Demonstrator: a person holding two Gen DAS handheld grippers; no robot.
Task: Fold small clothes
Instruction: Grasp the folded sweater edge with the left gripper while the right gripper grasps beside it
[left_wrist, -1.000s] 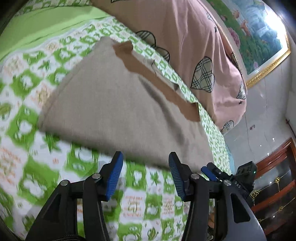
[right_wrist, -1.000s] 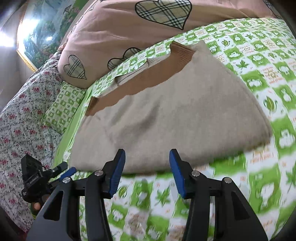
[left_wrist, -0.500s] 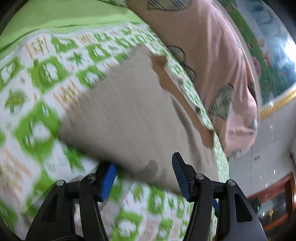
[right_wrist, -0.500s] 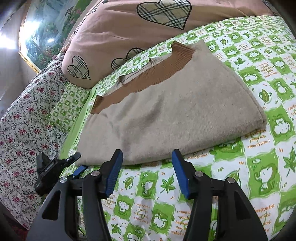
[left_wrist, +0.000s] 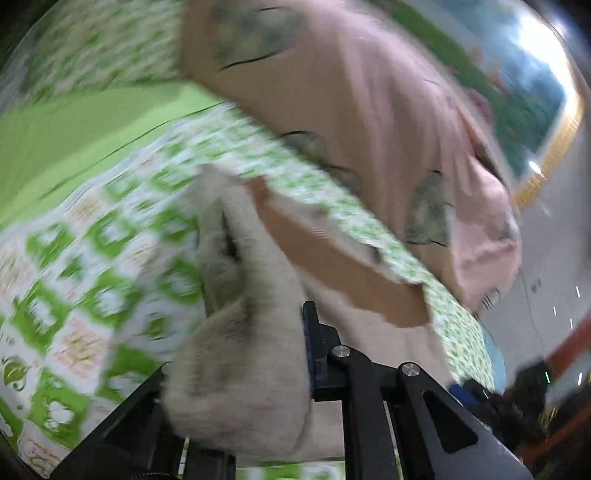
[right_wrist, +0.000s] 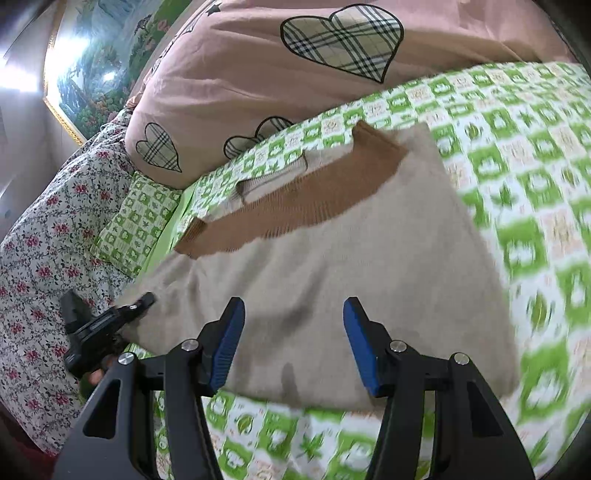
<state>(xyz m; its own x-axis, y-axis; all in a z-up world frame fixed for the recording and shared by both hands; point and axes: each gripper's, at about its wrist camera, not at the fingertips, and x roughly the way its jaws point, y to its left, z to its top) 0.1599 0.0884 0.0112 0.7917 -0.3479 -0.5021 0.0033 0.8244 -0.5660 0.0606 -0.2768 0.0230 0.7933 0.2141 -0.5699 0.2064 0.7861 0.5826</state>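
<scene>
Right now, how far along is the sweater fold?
Done: beige sweater lies partly folded on the green-checked sheet. In hand: left gripper has a bunched corner between its jaws. Left: right gripper hovers open over the near hem; the next fold isn't made yet.

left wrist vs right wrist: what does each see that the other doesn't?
Left wrist only: the left gripper shut on a bunched corner of the beige sweater.
Right wrist only: the right gripper open over the sweater's near edge, plus the floral quilt.
Both: the sweater's brown ribbed band, green patterned sheet and pink heart-print duvet.
</scene>
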